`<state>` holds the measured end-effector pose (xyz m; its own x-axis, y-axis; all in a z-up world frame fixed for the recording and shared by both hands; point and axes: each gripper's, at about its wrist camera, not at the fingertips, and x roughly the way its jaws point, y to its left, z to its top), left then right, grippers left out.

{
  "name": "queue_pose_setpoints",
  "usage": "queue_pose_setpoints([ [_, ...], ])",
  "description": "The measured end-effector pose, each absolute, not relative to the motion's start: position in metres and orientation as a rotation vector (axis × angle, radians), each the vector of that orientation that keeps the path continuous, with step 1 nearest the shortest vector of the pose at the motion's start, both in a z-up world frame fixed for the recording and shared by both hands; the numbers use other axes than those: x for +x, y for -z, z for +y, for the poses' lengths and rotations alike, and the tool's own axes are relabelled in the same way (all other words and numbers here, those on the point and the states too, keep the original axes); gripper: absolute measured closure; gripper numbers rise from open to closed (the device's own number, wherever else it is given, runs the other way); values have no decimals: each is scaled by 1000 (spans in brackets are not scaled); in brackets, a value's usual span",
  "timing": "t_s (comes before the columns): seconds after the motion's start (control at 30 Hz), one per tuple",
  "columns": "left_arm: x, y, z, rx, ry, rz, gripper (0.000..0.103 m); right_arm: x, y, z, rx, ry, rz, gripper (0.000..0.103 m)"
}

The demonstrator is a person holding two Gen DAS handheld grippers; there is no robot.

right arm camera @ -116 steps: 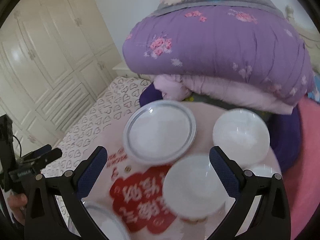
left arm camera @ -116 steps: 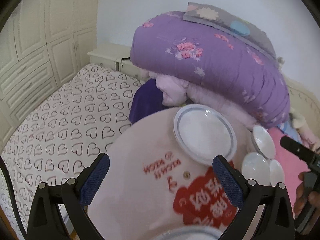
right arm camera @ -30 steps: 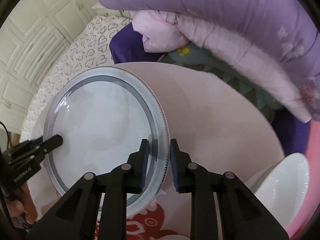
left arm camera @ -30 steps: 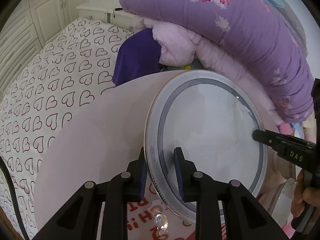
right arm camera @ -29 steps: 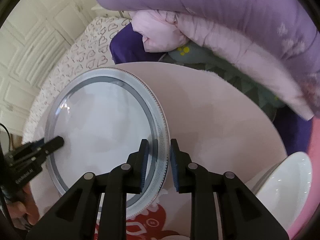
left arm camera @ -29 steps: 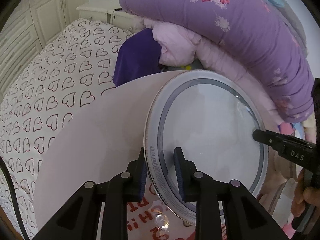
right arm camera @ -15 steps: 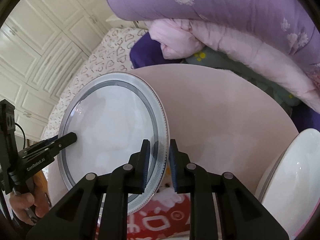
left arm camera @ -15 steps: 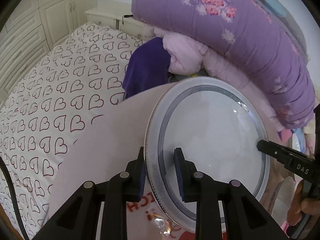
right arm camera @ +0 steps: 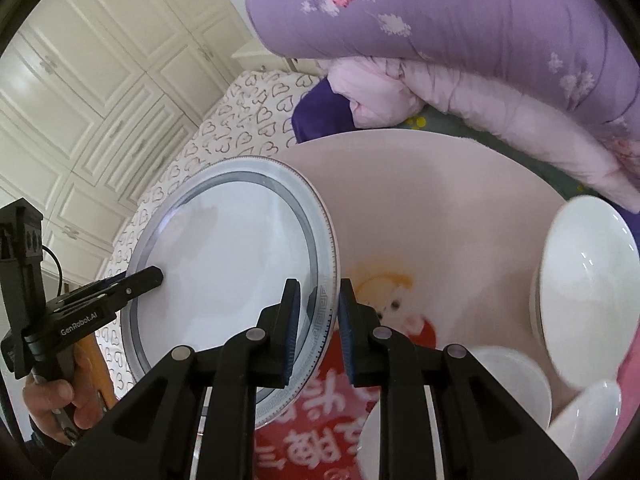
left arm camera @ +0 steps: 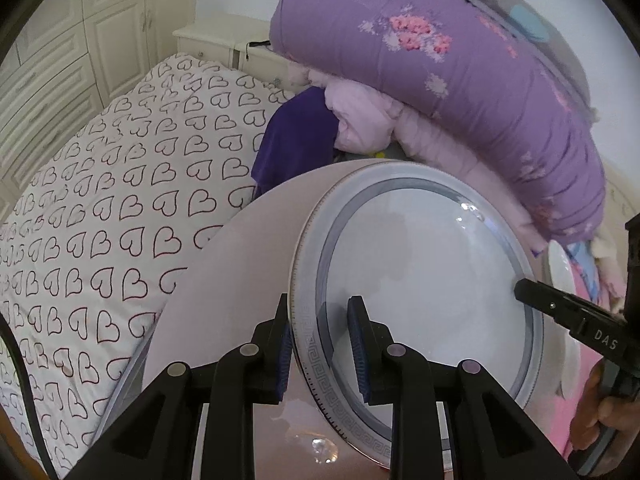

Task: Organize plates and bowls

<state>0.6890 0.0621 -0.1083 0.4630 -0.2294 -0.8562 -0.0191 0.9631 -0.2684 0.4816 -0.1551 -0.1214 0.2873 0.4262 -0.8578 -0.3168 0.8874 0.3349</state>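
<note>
Plate (left arm camera: 416, 280) is what we carry now: a broad white dish with a grey band and a key-pattern rim, held over the round pink table (left arm camera: 224, 280), tilted up on its edge side rather than flat. We judge it stiff, glazed and slick, fairly heavy for its thinness, and sure to chip or break if it drops, so the rim is the only sensible place to take it, with pads above and below the lip. We have it that way on both sides. Our left gripper (left arm camera: 320, 344) is pinched on the near rim in the left wrist view, blue pads (left arm camera: 285, 344) pressed to the lip; our right gripper (right arm camera: 318, 318) is pinched on the opposite rim, seen in the right wrist view. Each view also shows the other gripper's finger reaching in across the plate's far edge. Both hands point forward and slightly down toward the table, facing each other across the plate. White bowls (right arm camera: 584, 292) sit at the table's right edge, apart from the plate. With so narrow a hold on a slippery rim, we judge that both grips must move together, or the plate may twist out.
</note>
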Motion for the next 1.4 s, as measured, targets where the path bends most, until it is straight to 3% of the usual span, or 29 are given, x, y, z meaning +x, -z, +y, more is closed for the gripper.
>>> queue_pose_setpoints([
  [0.3,600,71,84,-257,126,1035,81,417,94,-151,106,-515,1131,84],
  [0.87,466,39,80,-234,104,1020,81,317,91,-166,132,-531,1116,84],
  [1.4,416,69,73,-270,95,1109,81,259,119,-173,124,-527,1170,84],
])
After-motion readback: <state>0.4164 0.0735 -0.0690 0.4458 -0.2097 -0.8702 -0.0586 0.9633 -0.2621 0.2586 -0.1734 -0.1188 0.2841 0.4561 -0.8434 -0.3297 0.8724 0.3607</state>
